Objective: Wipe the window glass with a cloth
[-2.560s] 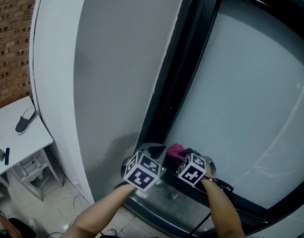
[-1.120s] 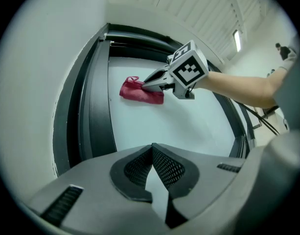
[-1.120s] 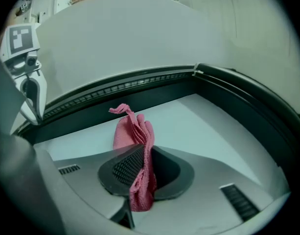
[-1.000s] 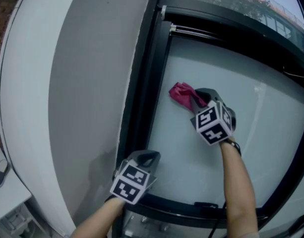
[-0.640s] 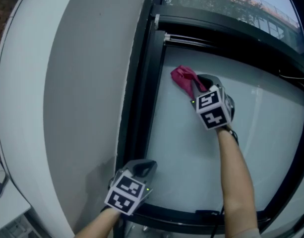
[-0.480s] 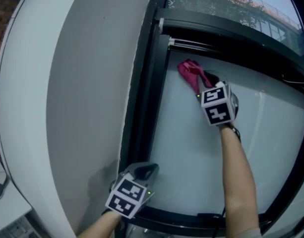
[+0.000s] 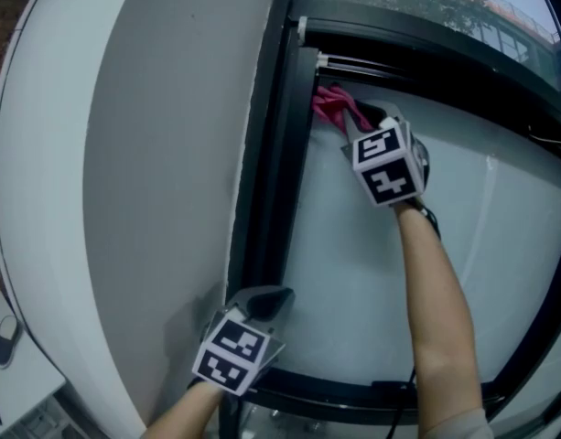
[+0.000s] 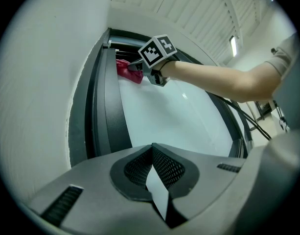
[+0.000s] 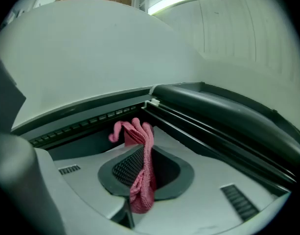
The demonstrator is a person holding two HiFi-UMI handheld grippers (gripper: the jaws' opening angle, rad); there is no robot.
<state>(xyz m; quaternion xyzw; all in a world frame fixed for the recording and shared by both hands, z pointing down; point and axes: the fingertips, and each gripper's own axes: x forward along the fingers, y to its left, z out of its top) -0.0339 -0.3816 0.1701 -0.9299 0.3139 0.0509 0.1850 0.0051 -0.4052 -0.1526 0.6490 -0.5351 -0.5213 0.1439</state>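
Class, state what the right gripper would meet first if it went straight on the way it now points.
Probably the black window frame at its top corner, pink cloth in the right gripper leading; depth is unclear.

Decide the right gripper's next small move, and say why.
Probably slide the right gripper rightward along the top edge: it is shut on the pink cloth, pressed into the upper-left corner of the window glass against the frame, so glass lies only rightward and below.
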